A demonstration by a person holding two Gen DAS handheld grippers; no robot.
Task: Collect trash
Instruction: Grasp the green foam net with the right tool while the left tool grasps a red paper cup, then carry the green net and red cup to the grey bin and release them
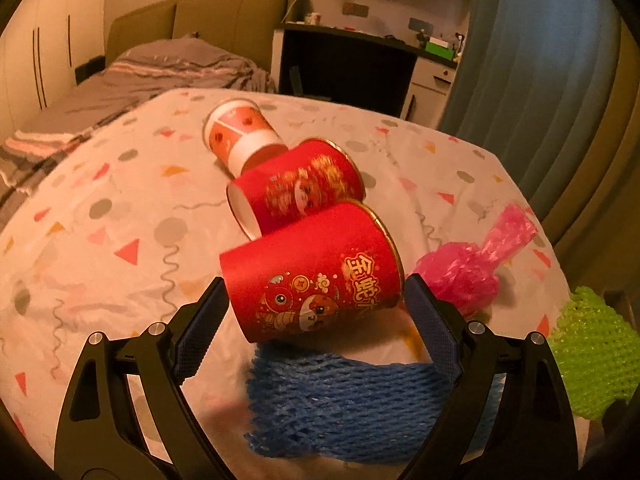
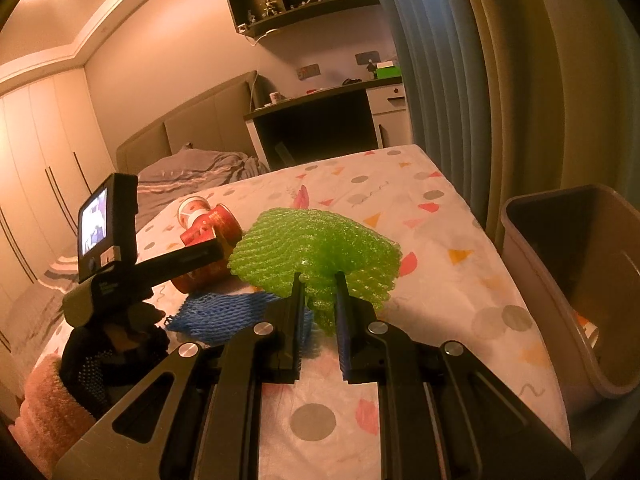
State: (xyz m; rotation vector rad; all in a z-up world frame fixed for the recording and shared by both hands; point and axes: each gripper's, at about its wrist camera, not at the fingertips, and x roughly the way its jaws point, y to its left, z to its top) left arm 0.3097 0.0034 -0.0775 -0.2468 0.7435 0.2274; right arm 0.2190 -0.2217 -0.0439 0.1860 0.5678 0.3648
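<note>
Right claw (image 2: 318,280) pinches green foam net (image 2: 316,256), hiding its base.

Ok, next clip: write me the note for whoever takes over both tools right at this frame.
Right tool: shut on the green foam net, lifted above the table.
Left tool: open, jaws either side of the nearest red cup; no grip yet.
On the table: two more paper cups, the blue foam net and a pink plastic bag.
Bin stands off the table's right edge; something already lies inside.
Left: drop the green net in the bin, then collect the cups, blue net and pink bag.
</note>
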